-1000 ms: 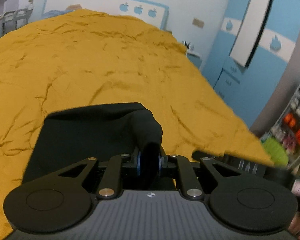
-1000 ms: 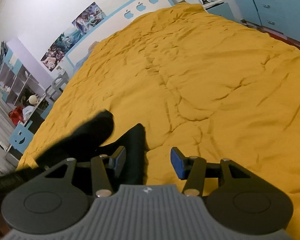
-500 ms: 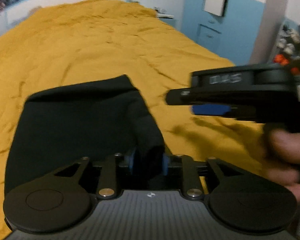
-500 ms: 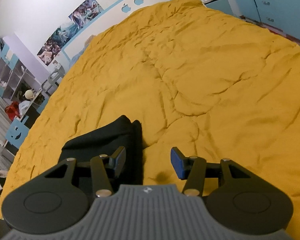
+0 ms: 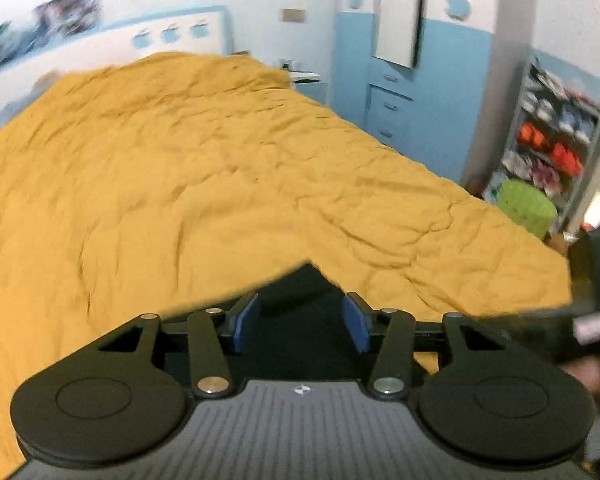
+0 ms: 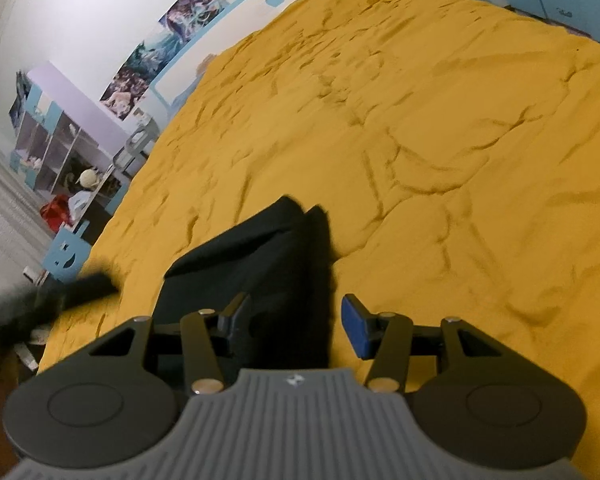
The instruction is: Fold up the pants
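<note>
While the yellow bedspread (image 6: pixel 440 128) lies bare all round, the black pants (image 6: pixel 268 264) sit folded at its six o'clock edge; the left gripper (image 5: pixel 302 322), a second ago pinching them, has just opened (cloth below, unpressed); the right gripper (image 6: pixel 296 326) gapes, empty.

A wrinkled yellow bedspread (image 5: pixel 180 184) is covering the whole bed. A white headboard (image 5: pixel 112 48) with blue apple shapes is standing against the wall, with posters (image 6: pixel 168 44) hanging just above it. Blue drawers (image 5: pixel 392 116) are standing beside the bed, and a shelf (image 5: pixel 556 140) is holding coloured items, a green bag (image 5: pixel 526 206) sitting just before it. A cubby unit (image 6: pixel 56 136) is standing at the bed's other side.
</note>
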Demonstrator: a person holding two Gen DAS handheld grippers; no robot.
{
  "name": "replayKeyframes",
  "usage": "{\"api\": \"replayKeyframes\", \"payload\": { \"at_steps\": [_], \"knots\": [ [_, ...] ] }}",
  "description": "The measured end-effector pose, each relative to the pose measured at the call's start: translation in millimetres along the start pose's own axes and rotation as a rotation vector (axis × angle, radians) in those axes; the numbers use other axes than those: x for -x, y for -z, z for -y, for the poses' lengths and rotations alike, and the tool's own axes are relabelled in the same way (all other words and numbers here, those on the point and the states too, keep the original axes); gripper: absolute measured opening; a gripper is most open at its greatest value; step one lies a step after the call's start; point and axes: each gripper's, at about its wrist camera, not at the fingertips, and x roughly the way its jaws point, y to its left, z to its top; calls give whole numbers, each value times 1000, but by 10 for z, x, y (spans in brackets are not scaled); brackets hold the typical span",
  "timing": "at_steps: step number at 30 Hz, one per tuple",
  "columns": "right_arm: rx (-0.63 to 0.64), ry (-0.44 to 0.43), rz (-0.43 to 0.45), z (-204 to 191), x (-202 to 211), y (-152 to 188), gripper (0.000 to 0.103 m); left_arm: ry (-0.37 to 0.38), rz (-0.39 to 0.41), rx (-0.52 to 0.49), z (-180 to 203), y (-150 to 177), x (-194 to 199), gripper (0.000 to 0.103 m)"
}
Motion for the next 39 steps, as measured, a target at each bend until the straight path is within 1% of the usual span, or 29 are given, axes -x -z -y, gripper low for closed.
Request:
{"api": "replayKeyframes", "payload": {
  "at_steps": [2, 4, 5, 9, 13, 14, 15, 16, 17, 18, 19, 20, 21, 23, 25, 26, 27, 28, 29, 31, 32, 34, 35, 36, 37, 38, 39],
  "knots": [
    [16, -11, -7, -52, 0, 41, 48, 11, -26, -84, 33, -110, -248, 57],
    [29, -19, -13, -92, -1, 67, 48, 8, -37, -167, 85, -153, -455, 57],
    [35, -23, -18, -106, -5, 79, 48, 21, -44, -200, 100, -167, -570, 57],
    [54, -30, -35, -119, -28, 106, 47, 102, -100, -237, 94, -175, -951, 57],
    [71, -32, -50, -117, -67, 116, 46, 147, -198, -250, 39, -155, -1251, 56],
    [74, -31, -52, -109, -76, 115, 45, 151, -210, -241, 14, -155, -1296, 49],
    [77, -30, -52, -111, -83, 117, 42, 159, -224, -226, -4, -157, -1331, 29],
    [80, -30, -52, -107, -87, 119, 40, 172, -245, -204, -25, -163, -1369, 13],
    [82, -28, -51, -99, -94, 120, 34, 177, -271, -190, -47, -183, -1395, 0],
    [85, -29, -48, -89, -100, 115, 19, 179, -283, -192, -45, -185, -1408, 0],
    [83, -31, -41, -80, -99, 118, 11, 183, -286, -206, -32, -181, -1408, 0],
    [79, -43, -43, -77, -98, 120, 7, 185, -288, -218, -28, -190, -1414, 0],
    [84, -49, -39, -84, -87, 126, 5, 186, -281, -206, -39, -200, -1404, 0],
    [133, -53, -43, -150, -54, 132, 3, 206, -237, -132, -142, -267, -1368, 0],
    [138, -98, -43, -180, 20, 117, 3, 224, -183, -33, -261, -334, -1306, 0],
    [141, -116, -38, -201, 77, 109, 3, 232, -173, 4, -304, -356, -1318, 0],
    [147, -120, -36, -212, 115, 104, 3, 226, -173, 17, -329, -364, -1329, 0],
    [153, -119, -36, -215, 145, 103, 3, 208, -180, 14, -329, -360, -1349, 0],
    [151, -111, -36, -199, 158, 103, 3, 206, -193, 8, -331, -350, -1368, 0],
    [143, -82, -43, -138, 130, 110, 3, 271, -205, 31, -370, -326, -1352, 0],
    [140, -69, -52, -107, 90, 119, 3, 292, -203, 35, -376, -319, -1331, 1],
    [136, -65, -60, -94, 64, 132, 3, 296, -199, 12, -364, -317, -1299, 18],
    [139, -65, -61, -100, 59, 133, 6, 309, -212, 0, -352, -326, -1311, 36],
    [139, -62, -63, -104, 52, 125, 9, 312, -217, -10, -340, -323, -1321, 46],
    [139, -62, -61, -105, 57, 123, 13, 315, -224, -24, -314, -321, -1340, 47],
    [136, -64, -53, -101, 67, 122, 20, 320, -232, -47, -273, -327, -1365, 48],
    [130, -60, -48, -90, 72, 120, 23, 325, -243, -73, -218, -328, -1381, 48]
  ]
}}
